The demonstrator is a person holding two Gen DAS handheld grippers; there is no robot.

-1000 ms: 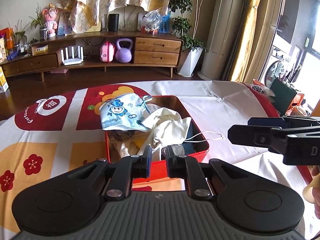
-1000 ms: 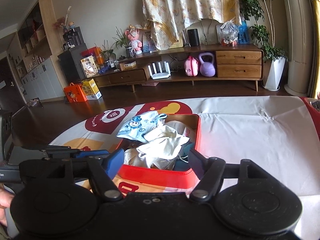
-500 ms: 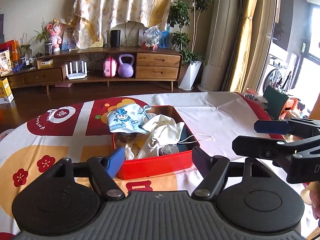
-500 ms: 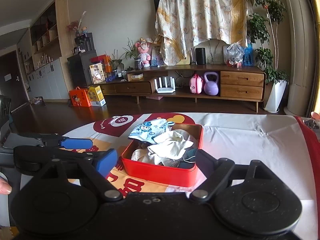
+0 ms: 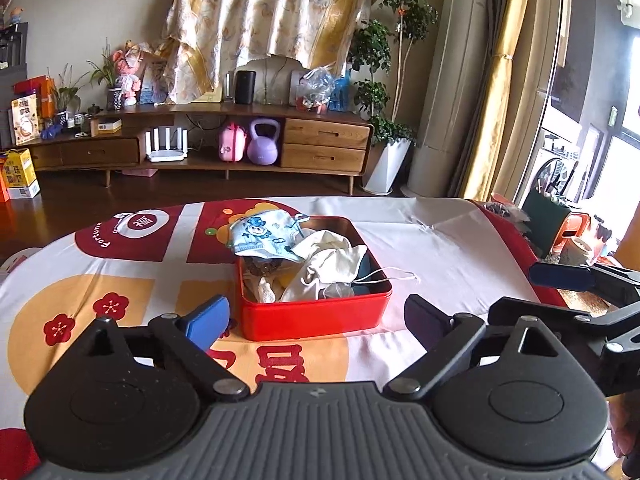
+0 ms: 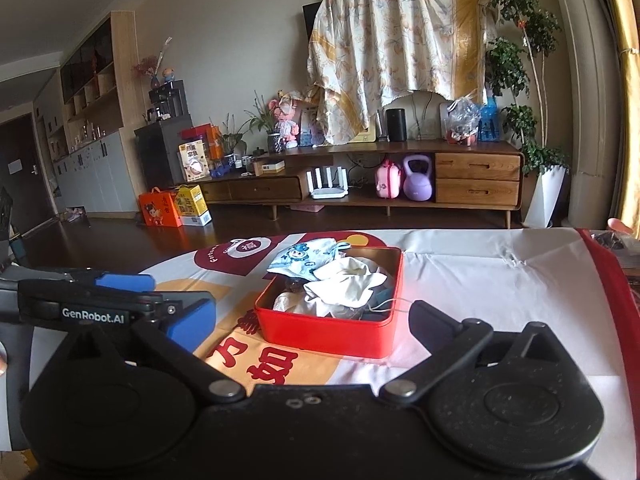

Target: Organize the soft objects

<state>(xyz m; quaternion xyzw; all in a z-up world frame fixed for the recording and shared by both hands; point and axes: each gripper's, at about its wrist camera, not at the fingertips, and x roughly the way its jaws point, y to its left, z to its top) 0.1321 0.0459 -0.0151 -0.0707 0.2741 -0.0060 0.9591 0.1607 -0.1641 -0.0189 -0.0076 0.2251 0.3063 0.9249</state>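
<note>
A red tin box [image 5: 316, 316] [image 6: 324, 336] stands on the table, filled with soft things. A blue cartoon face mask [image 5: 264, 234] [image 6: 302, 258] drapes over its far left corner. A cream cloth [image 5: 332, 260] [image 6: 348, 280] lies in the middle, and a white ear loop [image 5: 396, 274] hangs over the right rim. My left gripper [image 5: 316, 320] is open and empty, held back in front of the box. My right gripper [image 6: 312, 316] is open and empty, also short of the box.
The table wears a white, red and yellow printed cloth [image 5: 120, 292]. The right gripper shows at the right edge of the left wrist view [image 5: 580, 292]; the left gripper shows at the left of the right wrist view [image 6: 112, 304]. A wooden sideboard [image 5: 224, 148] stands far behind.
My left gripper opened from shut and drew back from the box, leaving the cloth inside. My right gripper also pulled back and up. The box contents stayed put.
</note>
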